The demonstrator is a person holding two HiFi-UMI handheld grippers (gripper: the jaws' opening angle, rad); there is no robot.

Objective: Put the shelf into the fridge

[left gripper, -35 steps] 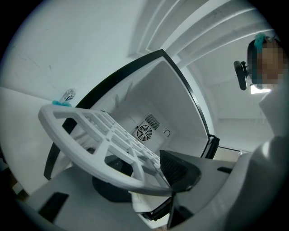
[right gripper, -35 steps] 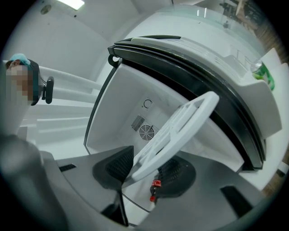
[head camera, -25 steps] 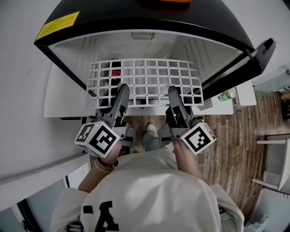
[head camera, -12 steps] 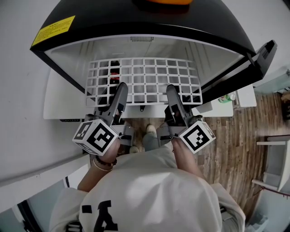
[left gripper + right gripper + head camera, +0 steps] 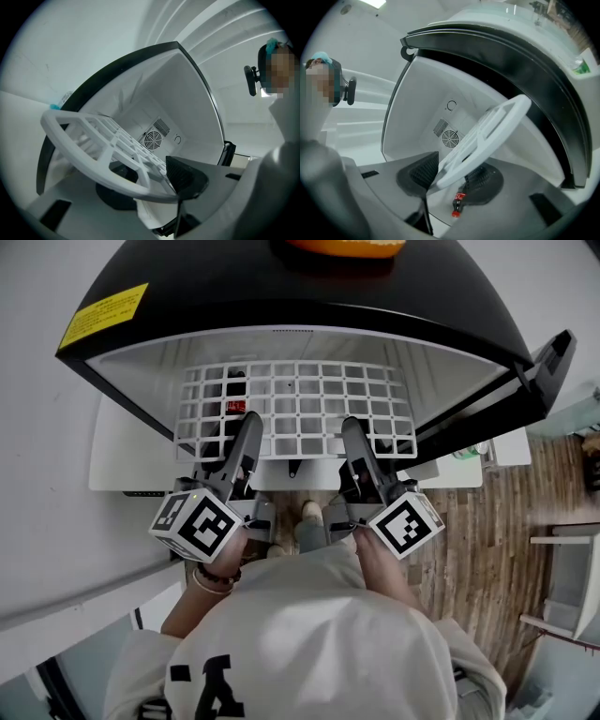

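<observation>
clamped on the front rail of the white grid shelf (image 5: 298,401): left gripper (image 5: 154,183) and right gripper (image 5: 454,177), each pinching the plastic bar between its dark pads. most of the grid already under the black top of the open fridge (image 5: 281,296), front edge at the opening. likely to jam if pushed unevenly, one side running ahead and wedging against a wall. if a pad slides on the smooth rail, could drop onto the small cola bottle (image 5: 458,204) on the fridge floor below.
</observation>
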